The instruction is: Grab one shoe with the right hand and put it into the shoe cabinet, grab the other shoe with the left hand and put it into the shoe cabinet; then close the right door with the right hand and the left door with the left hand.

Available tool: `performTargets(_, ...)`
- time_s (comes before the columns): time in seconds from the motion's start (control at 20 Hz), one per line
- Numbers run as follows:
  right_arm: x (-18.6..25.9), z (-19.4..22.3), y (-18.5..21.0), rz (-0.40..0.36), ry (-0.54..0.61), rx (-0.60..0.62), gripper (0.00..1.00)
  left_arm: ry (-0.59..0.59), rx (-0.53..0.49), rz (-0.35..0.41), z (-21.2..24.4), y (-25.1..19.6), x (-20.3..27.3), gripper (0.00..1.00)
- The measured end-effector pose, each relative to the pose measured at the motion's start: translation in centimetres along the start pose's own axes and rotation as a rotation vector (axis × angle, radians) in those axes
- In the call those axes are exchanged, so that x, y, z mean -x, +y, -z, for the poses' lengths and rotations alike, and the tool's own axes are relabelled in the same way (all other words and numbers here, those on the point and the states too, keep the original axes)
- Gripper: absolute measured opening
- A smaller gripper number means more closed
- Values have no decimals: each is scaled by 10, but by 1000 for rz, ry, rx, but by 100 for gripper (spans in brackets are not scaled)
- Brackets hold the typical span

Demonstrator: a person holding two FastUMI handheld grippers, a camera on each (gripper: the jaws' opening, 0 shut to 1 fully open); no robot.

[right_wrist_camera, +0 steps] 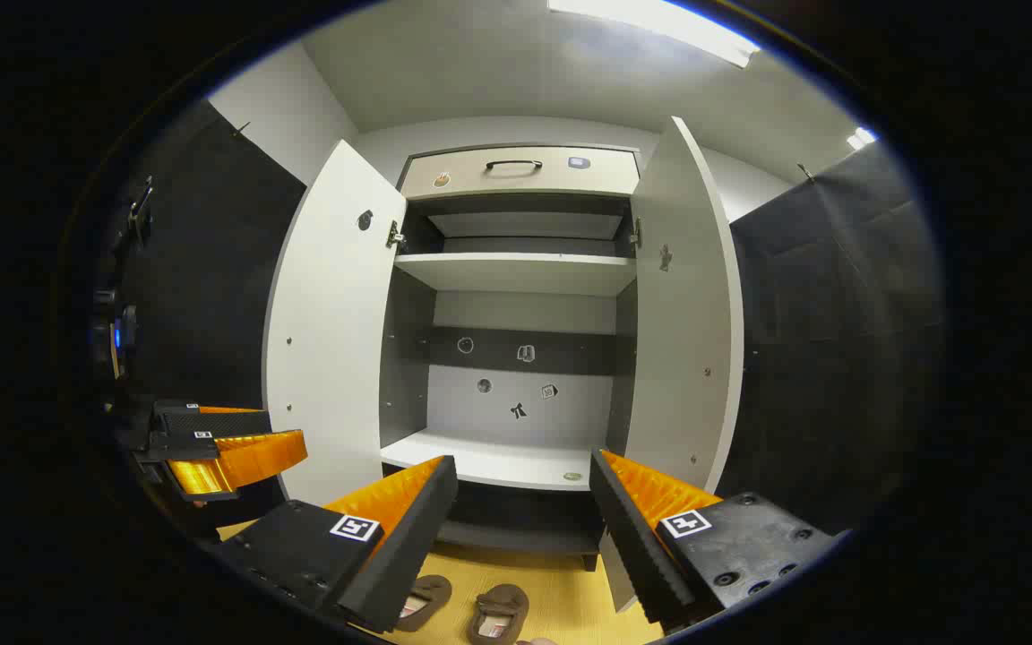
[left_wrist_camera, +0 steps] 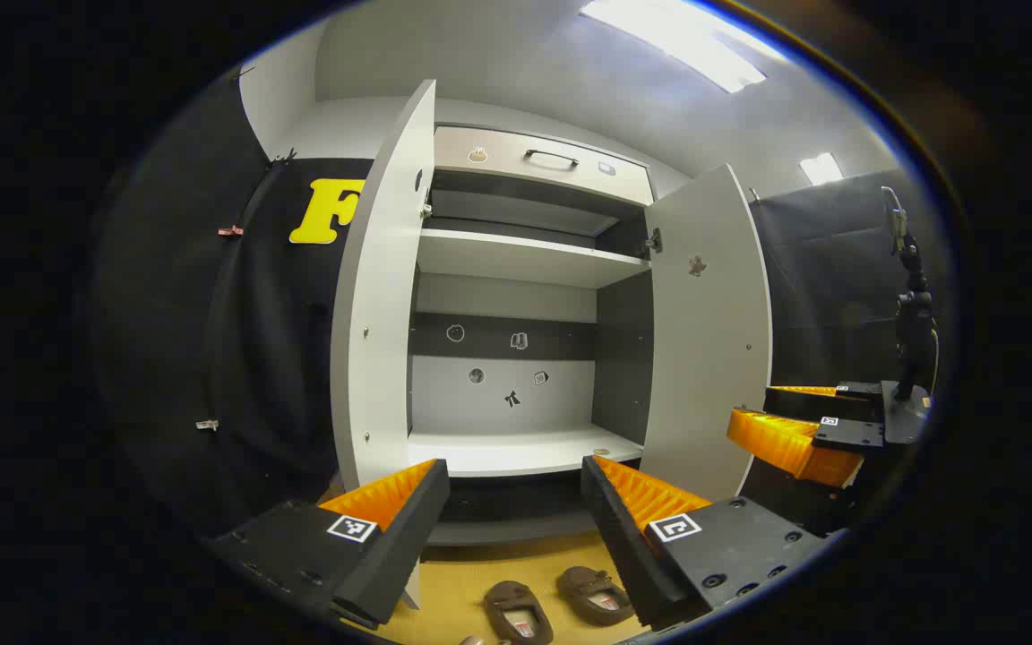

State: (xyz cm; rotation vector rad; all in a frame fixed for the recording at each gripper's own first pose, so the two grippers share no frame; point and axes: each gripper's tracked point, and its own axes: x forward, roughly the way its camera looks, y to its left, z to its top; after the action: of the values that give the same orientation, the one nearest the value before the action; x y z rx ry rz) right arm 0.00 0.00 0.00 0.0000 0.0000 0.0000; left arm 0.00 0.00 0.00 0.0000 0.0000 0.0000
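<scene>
Both claws, the left claw and the right claw, are gaping wide and gripping nothing; the two brown slip-on shoes are lying on the yellow wooden floor below the open white shoe cabinet. The shoes are sitting close together, so a descending claw is risking nudging the neighbour; the right door is standing near the reach path.

My right gripper hangs with its fingers spread wide before the shoe cabinet, both doors swung open. Two brown shoes lie side by side on the yellow floor below; my left gripper sits at left.
</scene>
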Motion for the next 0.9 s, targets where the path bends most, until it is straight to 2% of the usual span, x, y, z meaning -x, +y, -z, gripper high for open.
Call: performTargets(0.9,2,16,-1,19,44,14,98,-2,-25,11,-3,1,-3,95)
